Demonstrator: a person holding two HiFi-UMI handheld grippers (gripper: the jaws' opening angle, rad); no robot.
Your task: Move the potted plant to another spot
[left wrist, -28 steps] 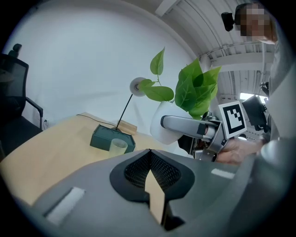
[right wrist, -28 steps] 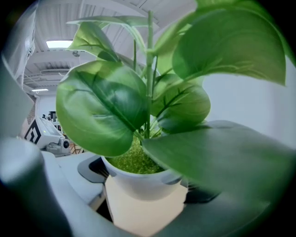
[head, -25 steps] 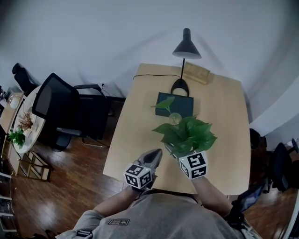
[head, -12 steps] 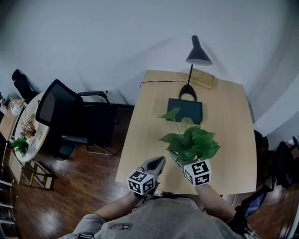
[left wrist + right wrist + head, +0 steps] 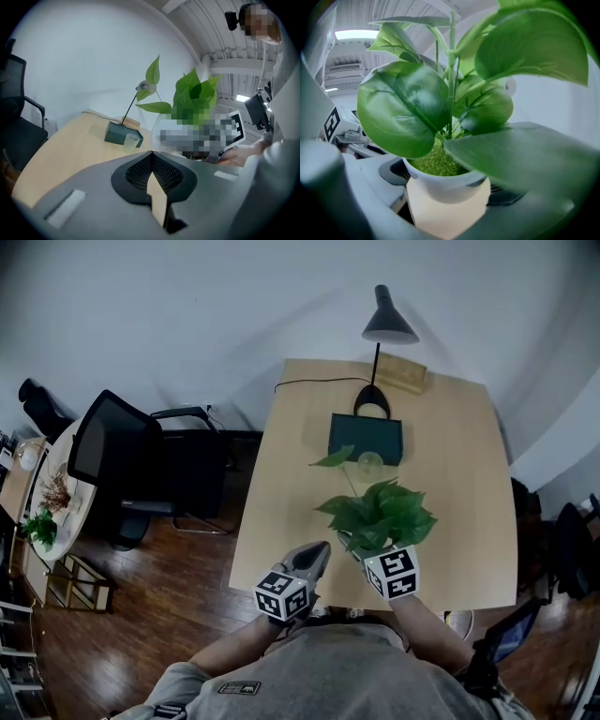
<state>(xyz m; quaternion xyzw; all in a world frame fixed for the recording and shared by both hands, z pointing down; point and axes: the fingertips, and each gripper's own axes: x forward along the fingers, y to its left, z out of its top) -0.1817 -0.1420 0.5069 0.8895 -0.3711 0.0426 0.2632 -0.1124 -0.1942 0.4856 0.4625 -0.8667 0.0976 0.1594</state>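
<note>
The potted plant [image 5: 380,517], broad green leaves in a small white pot [image 5: 443,186], hangs over the near part of the wooden table [image 5: 281,512]. My right gripper [image 5: 364,547] is shut on the pot, one jaw on either side of its rim; the leaves hide the jaws in the head view. In the left gripper view the plant's leaves [image 5: 194,93] rise to the right. My left gripper [image 5: 322,549] is just left of the plant, jaws shut tip to tip [image 5: 151,154] with nothing between them.
Farther along the table stand a clear cup [image 5: 370,463], a dark green box [image 5: 366,439], a black desk lamp [image 5: 389,324] and a wooden block [image 5: 401,373]. A black office chair [image 5: 122,460] stands left of the table, a round side table [image 5: 42,502] beyond it.
The right gripper has drawn the plant a little away from the cup, toward the table's near edge and lower. The left gripper shifted slightly alongside it. The view itself also shifted.
</note>
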